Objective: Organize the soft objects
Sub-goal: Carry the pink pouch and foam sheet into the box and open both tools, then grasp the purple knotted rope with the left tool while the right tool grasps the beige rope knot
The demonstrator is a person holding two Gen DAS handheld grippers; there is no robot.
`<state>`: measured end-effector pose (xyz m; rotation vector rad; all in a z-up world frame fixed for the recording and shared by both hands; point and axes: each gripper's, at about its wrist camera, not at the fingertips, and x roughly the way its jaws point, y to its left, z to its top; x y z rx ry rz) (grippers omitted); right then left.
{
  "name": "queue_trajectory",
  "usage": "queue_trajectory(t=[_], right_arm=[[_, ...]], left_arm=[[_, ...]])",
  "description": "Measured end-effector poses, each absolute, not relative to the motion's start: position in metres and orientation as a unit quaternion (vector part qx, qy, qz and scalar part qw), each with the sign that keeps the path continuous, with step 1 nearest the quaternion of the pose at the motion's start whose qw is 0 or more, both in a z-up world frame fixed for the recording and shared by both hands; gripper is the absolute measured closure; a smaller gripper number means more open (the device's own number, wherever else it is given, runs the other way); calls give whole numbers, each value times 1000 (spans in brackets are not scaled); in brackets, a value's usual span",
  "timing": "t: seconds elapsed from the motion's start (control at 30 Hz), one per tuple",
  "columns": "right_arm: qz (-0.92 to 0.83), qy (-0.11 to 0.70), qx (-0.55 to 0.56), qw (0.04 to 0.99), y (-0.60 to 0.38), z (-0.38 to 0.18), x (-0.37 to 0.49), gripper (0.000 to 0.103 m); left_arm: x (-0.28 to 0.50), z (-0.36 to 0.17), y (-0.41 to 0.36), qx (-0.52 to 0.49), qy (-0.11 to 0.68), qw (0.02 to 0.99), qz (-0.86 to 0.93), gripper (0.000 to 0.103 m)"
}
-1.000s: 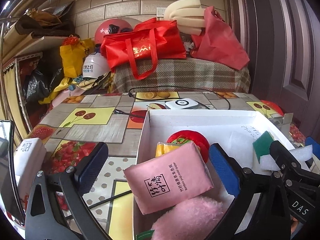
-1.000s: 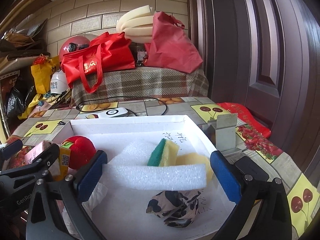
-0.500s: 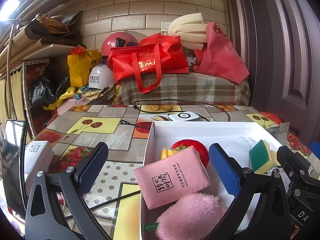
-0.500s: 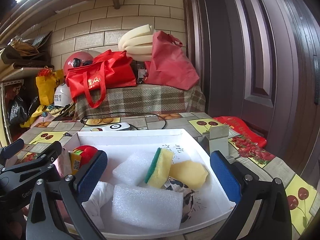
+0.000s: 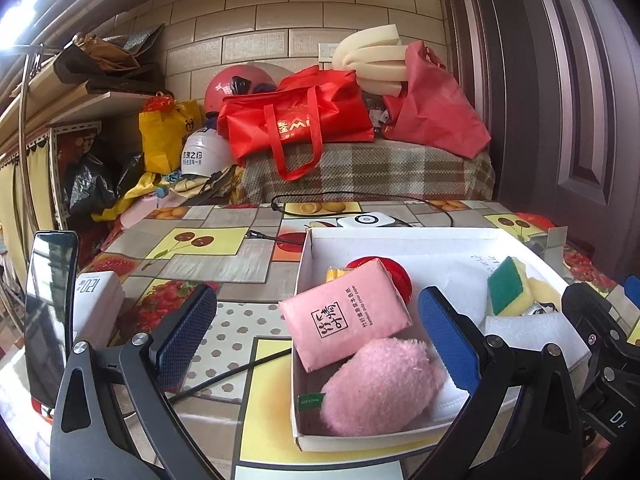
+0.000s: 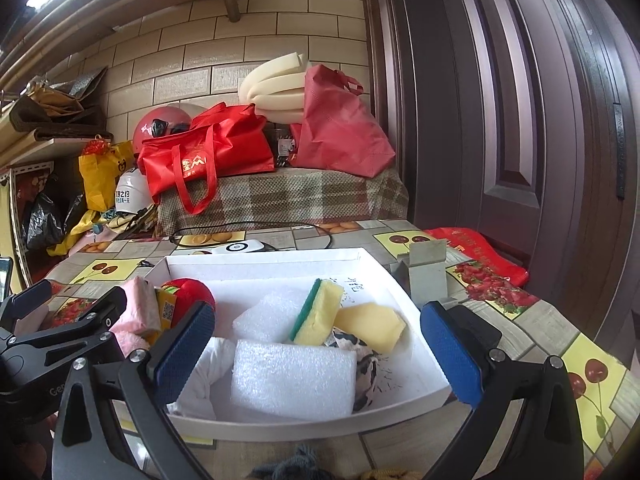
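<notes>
1. My right gripper (image 6: 316, 354) hangs spread wide and empty; the white foam block (image 6: 294, 378) lies at its 12 o'clock, long axis crosswise between the fingers.
2. My left gripper (image 5: 318, 338), also spread and empty, faces the pink tissue pack (image 5: 346, 314).
3. Both sit in the white tray (image 6: 276, 255); the right is nearer the foam.

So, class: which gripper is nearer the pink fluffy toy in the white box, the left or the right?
Left. The left gripper hangs open just above the pink fluffy toy, which lies between its fingers. The right gripper hangs open over the white foam block, further along the white box.
</notes>
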<state>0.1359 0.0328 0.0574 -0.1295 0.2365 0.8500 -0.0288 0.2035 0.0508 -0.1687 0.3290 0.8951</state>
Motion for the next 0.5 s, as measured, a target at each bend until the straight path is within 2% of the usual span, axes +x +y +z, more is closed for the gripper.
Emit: queue_trajectory(t=[0.33, 0.5], right_arm=[[413, 119, -68, 900, -16, 57, 143, 0], [391, 154, -55, 906, -54, 54, 172, 0]], left_arm=[[-49, 51, 176, -71, 159, 899, 402, 1], [-48, 48, 158, -58, 187, 915, 354, 1]])
